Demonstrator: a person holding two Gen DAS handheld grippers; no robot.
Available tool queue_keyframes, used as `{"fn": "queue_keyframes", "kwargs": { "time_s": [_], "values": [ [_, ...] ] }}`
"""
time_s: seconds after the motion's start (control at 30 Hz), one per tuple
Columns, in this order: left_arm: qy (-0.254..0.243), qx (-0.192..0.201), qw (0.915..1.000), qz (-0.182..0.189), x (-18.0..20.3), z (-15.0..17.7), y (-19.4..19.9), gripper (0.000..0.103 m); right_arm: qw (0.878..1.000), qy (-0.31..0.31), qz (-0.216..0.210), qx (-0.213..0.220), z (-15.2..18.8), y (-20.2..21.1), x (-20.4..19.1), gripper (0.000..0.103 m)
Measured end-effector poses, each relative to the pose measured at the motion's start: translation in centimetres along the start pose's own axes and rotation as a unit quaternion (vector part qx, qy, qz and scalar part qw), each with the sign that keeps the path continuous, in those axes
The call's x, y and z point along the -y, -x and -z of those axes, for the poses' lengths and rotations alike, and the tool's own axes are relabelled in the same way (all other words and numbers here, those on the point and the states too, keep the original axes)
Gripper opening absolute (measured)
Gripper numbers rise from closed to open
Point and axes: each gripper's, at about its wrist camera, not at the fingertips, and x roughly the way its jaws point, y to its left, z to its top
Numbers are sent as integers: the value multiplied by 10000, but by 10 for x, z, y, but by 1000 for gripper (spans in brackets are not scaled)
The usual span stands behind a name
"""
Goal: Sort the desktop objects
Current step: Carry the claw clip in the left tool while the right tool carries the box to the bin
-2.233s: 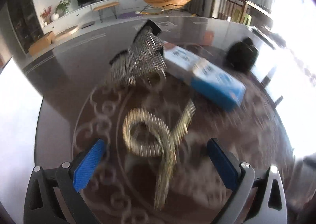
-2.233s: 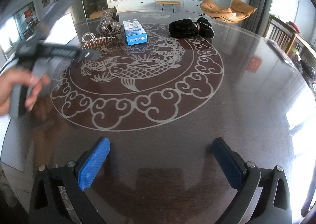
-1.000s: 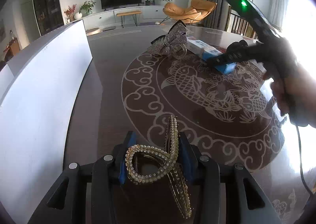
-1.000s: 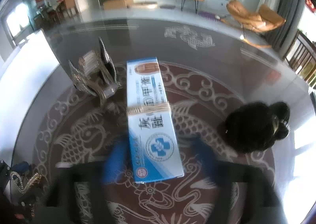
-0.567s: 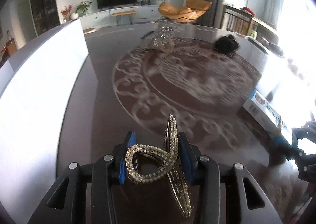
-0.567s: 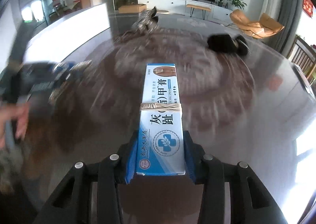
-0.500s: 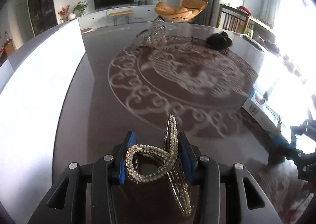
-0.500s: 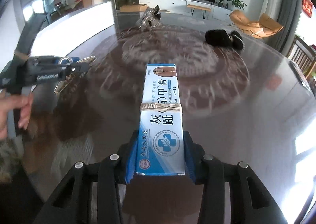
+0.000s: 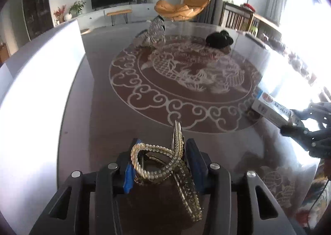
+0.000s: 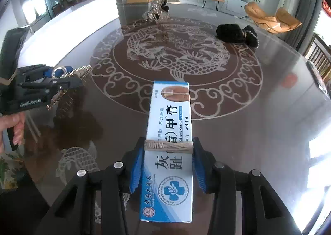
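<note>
A pale carp-and-cloud-scroll pattern is inlaid in the glossy dark brown round table (image 10: 238,131). Blue and white are shown on the long cardboard ointment box (image 10: 168,164), gold on the beaded hair claw (image 9: 165,158), black on the fluffy hair accessory (image 10: 235,33), and silver on the sparkly bow clip (image 10: 156,10).

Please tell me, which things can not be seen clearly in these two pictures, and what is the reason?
- Gold hair clip, left wrist view: the left tool's pads cover its sides.
- Blue box, right wrist view: its sides are hidden by the right tool's closing pads.
- Same box, left wrist view: window glare washes it out.
- Silver bow and black fluffy item: too far for detail.
</note>
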Motion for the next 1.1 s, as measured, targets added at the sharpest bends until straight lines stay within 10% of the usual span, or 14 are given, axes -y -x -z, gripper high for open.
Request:
{"fn": "queue_keyframes", "kwargs": {
  "time_s": [0.13,0.23,0.5,0.6,0.67,0.93,1.03,1.1],
  "values": [
    [351,337,9985,270,-3,-1,25,43,9997,41,21,235,-16,29,-2,44],
    [530,597,9958,444,-5,-3,48,19,9990,211,84,373,-36,48,-9,44],
    [697,545,9933,738,-15,1,68,19,9966,378,-16,730,-74,75,-35,44],
    [627,311,9948,742,-16,14,65,38,9965,281,-157,770,-69,79,-38,44],
    [469,258,9964,657,-12,23,64,79,9965,271,-225,762,-61,79,-41,44],
    [72,-200,9995,233,-2,27,9,82,9956,3,-571,748,-37,78,-37,44],
    [-76,-106,9999,99,5,18,5,46,9952,-73,-579,786,-34,84,-31,44],
    [67,-47,9996,282,3,14,8,42,9951,-118,-548,810,-31,89,-26,44]
  ]
}}
